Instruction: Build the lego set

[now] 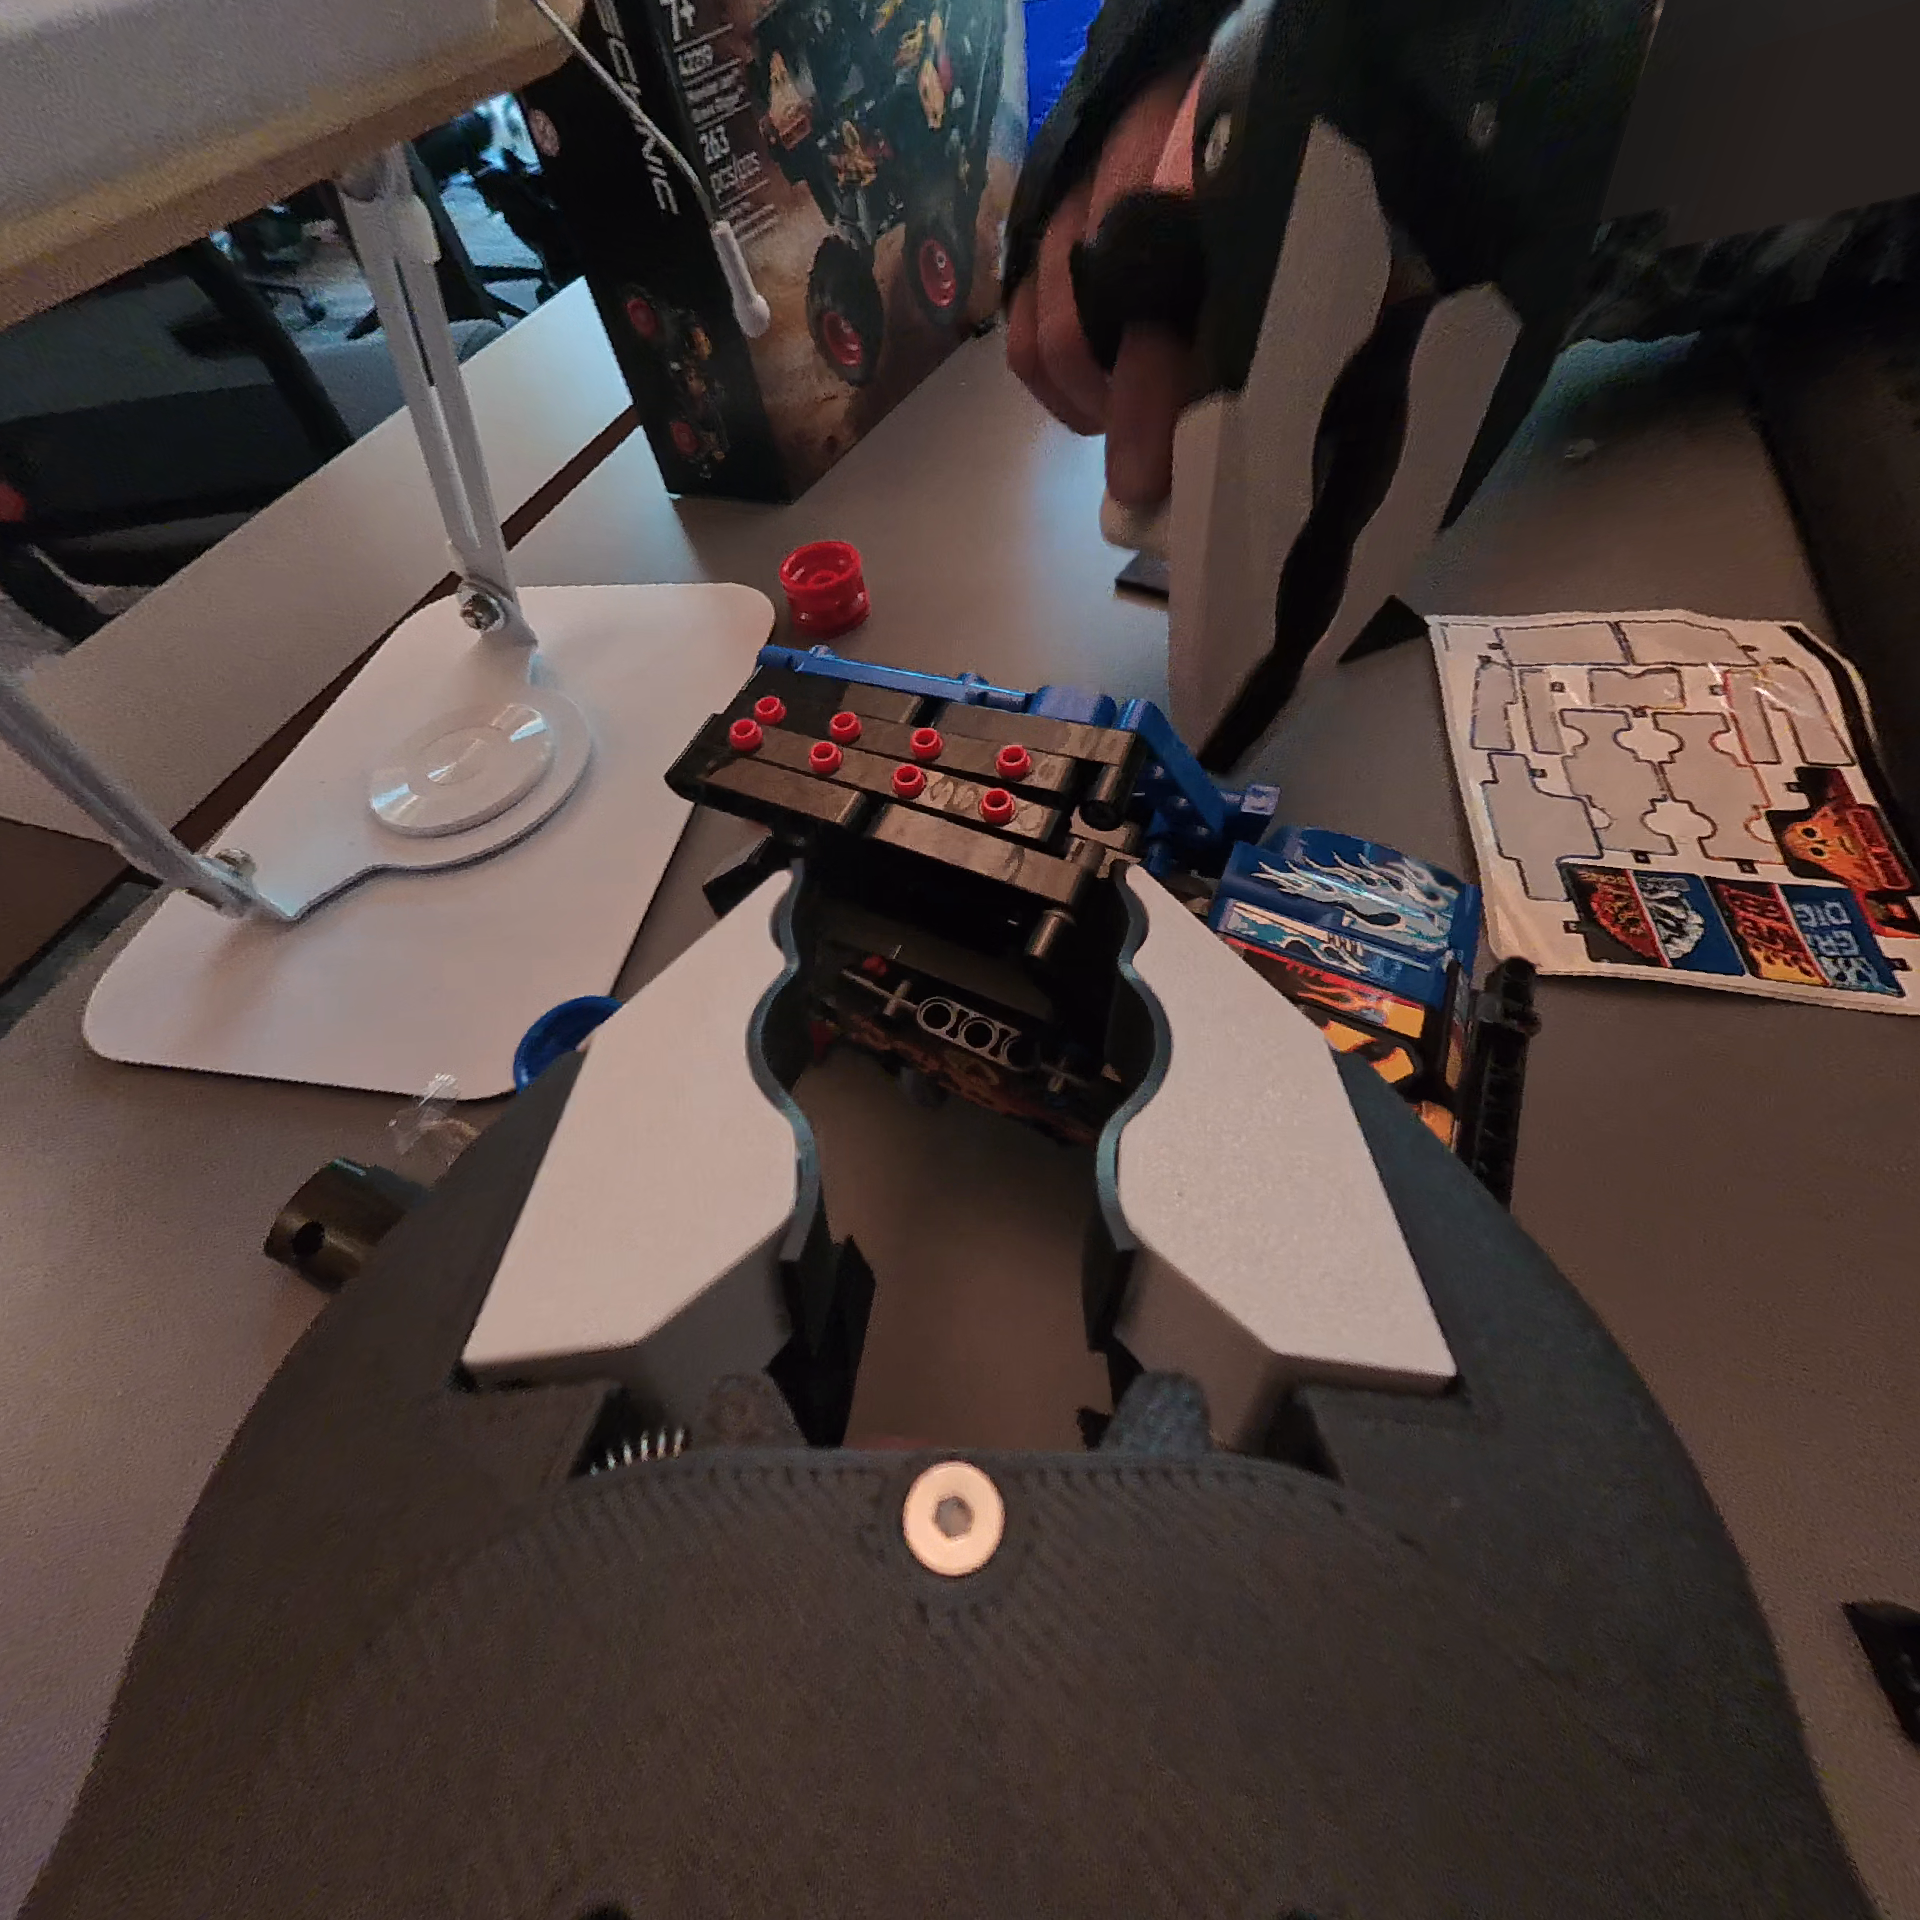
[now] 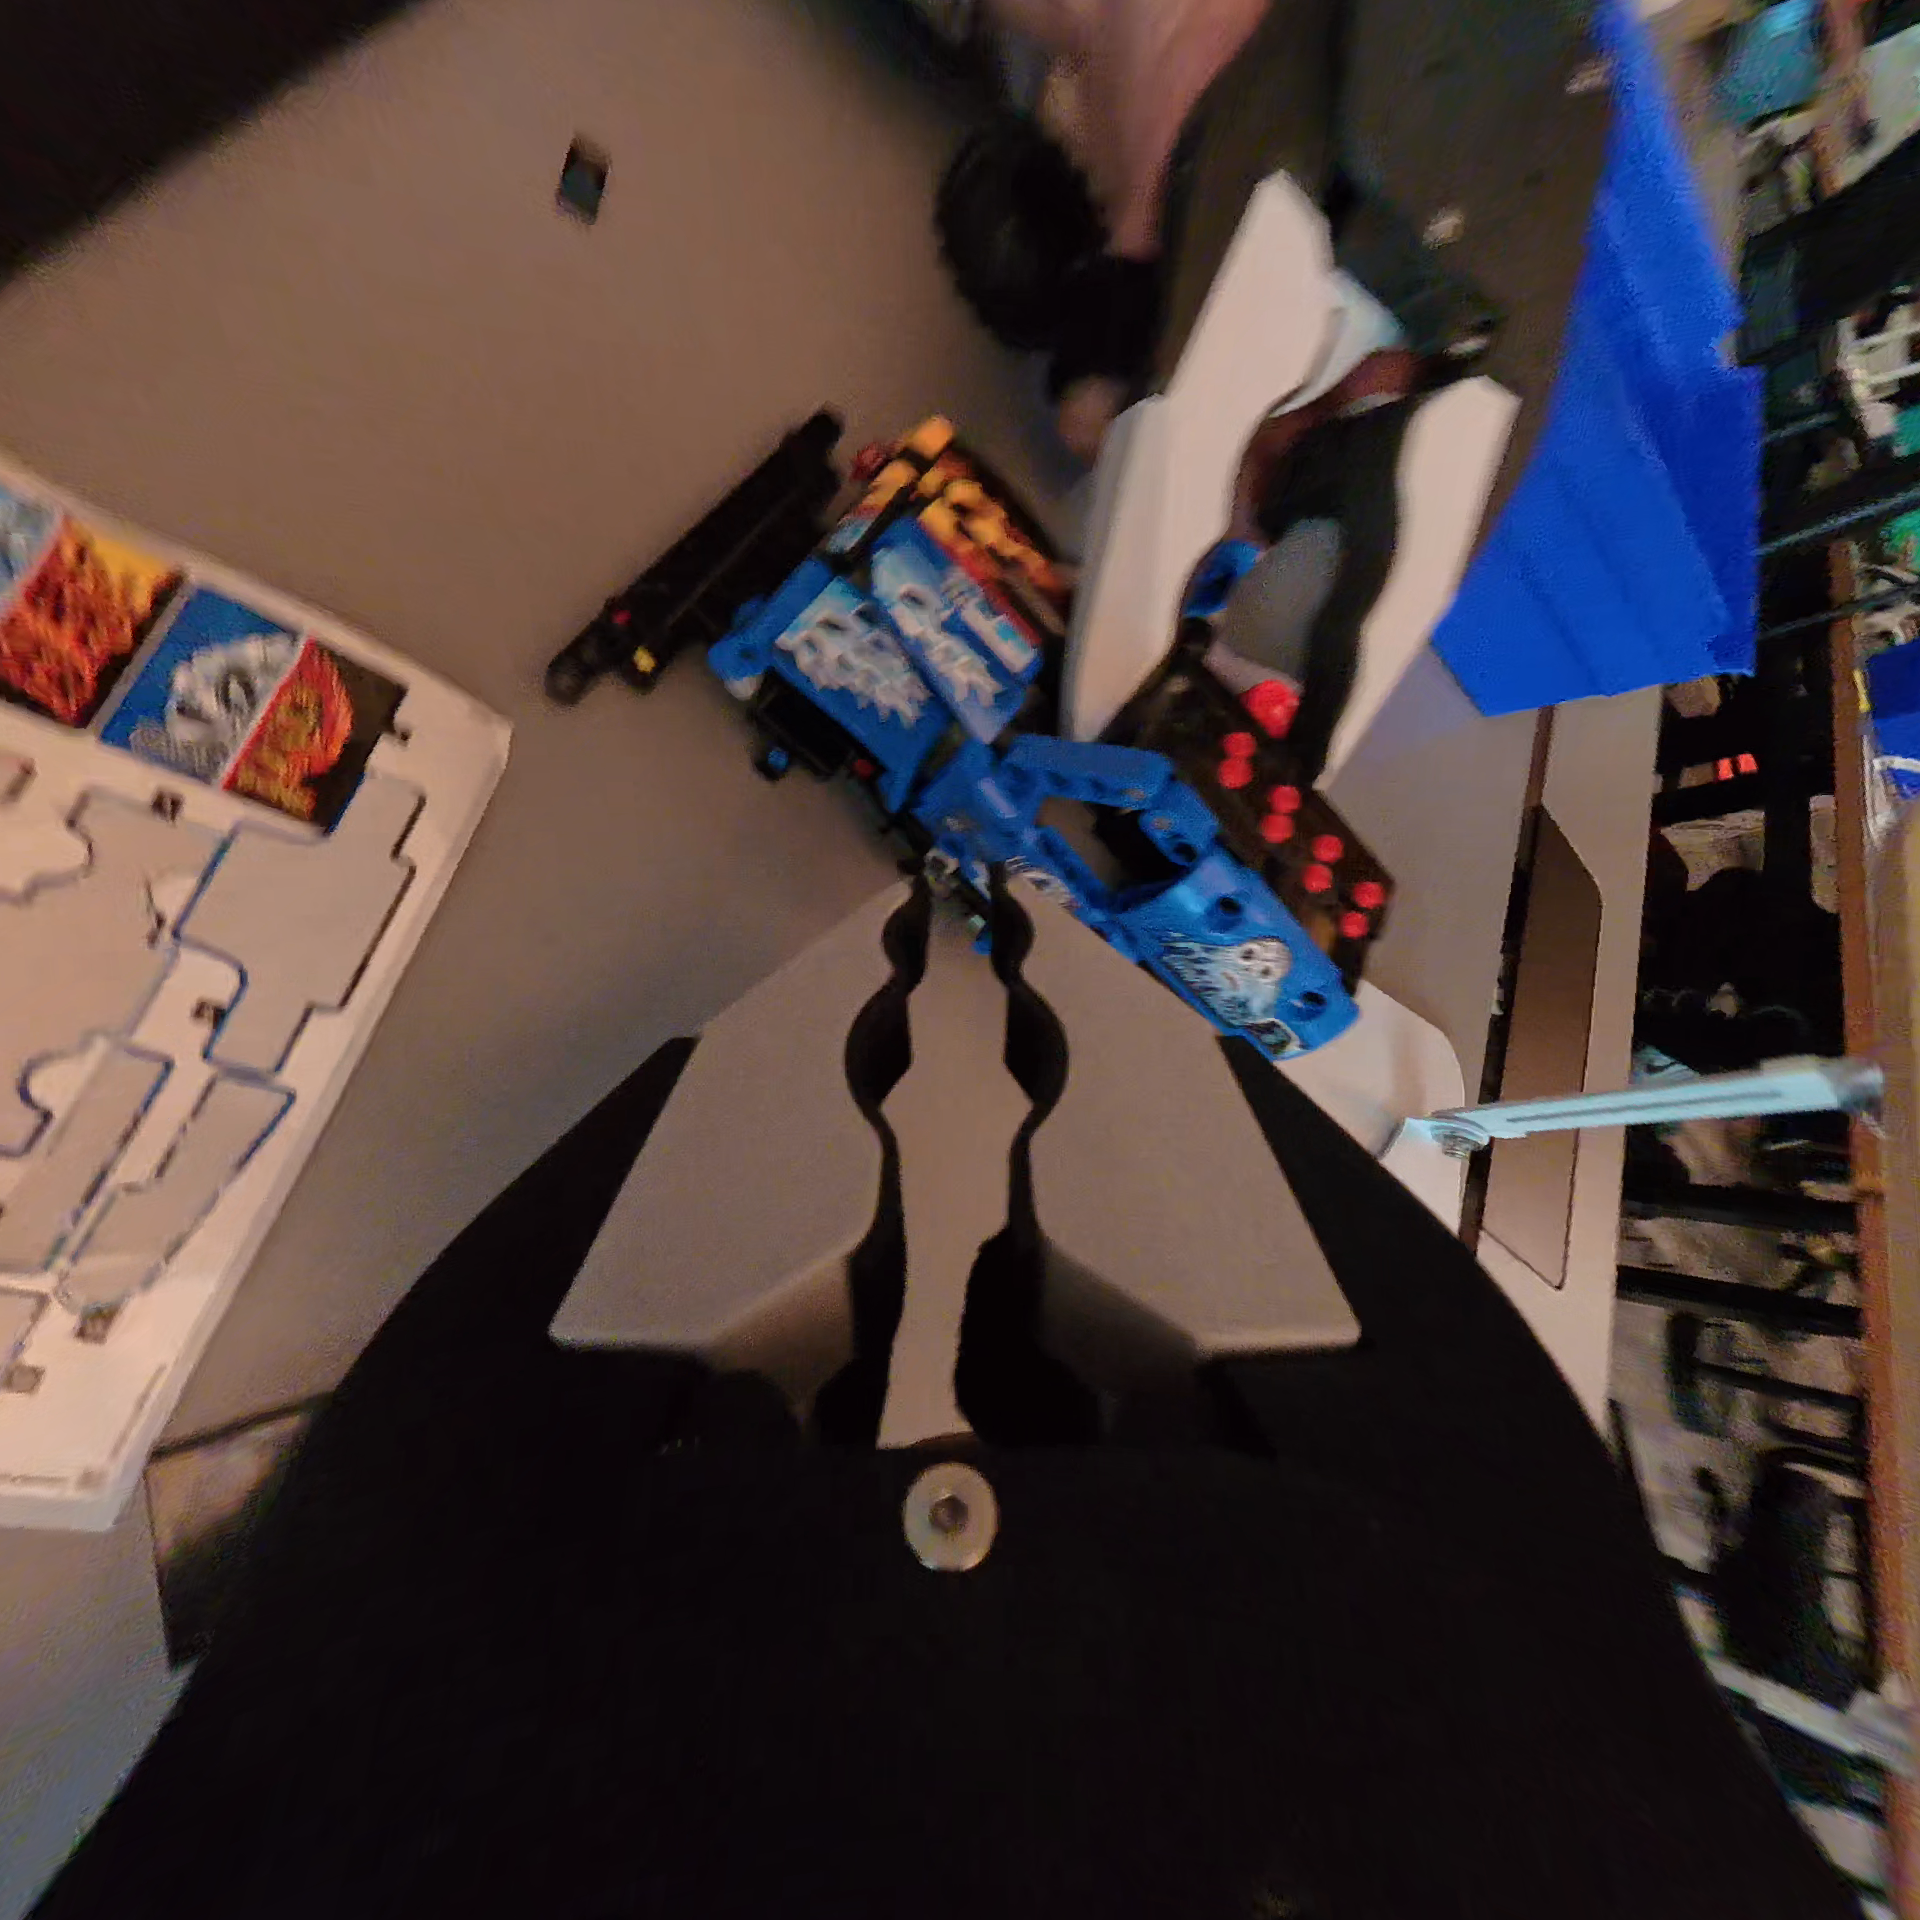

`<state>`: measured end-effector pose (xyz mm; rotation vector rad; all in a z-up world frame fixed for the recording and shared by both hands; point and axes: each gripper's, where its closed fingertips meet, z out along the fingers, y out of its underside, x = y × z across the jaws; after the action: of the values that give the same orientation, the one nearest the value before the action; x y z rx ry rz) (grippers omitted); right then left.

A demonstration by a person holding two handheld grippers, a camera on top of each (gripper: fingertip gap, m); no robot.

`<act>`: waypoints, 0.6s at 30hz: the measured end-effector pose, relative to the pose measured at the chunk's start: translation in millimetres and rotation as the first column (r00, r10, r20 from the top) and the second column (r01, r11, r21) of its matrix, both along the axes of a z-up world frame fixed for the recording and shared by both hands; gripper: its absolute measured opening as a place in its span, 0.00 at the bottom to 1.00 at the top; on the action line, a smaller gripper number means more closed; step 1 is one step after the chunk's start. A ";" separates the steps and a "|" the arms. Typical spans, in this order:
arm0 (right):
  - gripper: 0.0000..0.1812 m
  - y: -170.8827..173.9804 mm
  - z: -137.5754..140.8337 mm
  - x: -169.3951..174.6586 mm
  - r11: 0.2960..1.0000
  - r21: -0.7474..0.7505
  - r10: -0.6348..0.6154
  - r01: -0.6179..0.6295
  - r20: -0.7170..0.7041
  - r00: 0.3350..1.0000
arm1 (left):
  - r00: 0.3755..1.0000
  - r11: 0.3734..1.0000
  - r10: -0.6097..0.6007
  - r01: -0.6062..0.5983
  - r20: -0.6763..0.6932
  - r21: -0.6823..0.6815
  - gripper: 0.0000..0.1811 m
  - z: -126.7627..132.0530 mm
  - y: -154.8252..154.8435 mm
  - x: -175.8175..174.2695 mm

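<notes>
The lego model (image 1: 935,790), a black chassis with red pins and blue flame-stickered panels, lies on the grey table (image 1: 1662,1247). My left gripper (image 1: 961,904) is shut on the model's black body, one finger on each side. The right wrist view shows the model (image 2: 1039,810) from the other side, with the left gripper (image 2: 1288,540) behind it. My right gripper (image 2: 958,909) is nearly closed, its fingertips pinching a small grey piece at the edge of the model's blue frame. The left wrist view shows it (image 1: 1231,738) coming down at the model's far blue end, held by a hand.
A sticker sheet (image 1: 1662,790) lies right of the model. The lego box (image 1: 810,239) stands at the back. A red wheel hub (image 1: 824,587) lies in front of it. A white stand base (image 1: 416,831) lies to the left, with a blue cap (image 1: 561,1029) and a small black part (image 1: 322,1226) nearby.
</notes>
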<state>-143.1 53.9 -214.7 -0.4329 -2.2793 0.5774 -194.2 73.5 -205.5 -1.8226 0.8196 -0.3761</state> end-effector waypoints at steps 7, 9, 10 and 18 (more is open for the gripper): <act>0.12 -8.3 9.3 -9.7 0.980 -0.191 -0.058 0.053 -0.018 0.998 | 0.998 1.000 0.002 -0.003 -0.060 -0.017 0.34 2.4 -5.4 1.1; 0.12 -12.0 6.6 -14.2 0.980 -0.191 -0.069 0.062 -0.031 0.997 | 0.995 1.000 0.010 -0.011 -0.097 -0.005 0.35 3.8 -6.6 1.5; 0.11 -11.9 5.4 -16.6 0.979 -0.189 -0.082 0.074 -0.036 0.996 | 0.992 1.000 0.015 -0.015 -0.122 0.005 0.35 5.7 -7.7 2.1; 0.08 -14.2 6.6 -26.9 0.959 -0.230 -0.179 0.163 -0.048 0.983 | 0.940 0.984 0.176 -0.172 -0.293 0.039 0.40 25.6 -10.2 -12.7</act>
<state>-170.0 39.7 -208.0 -0.7034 -2.0935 0.7527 -206.9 63.3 -179.9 -1.9496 0.8514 0.0187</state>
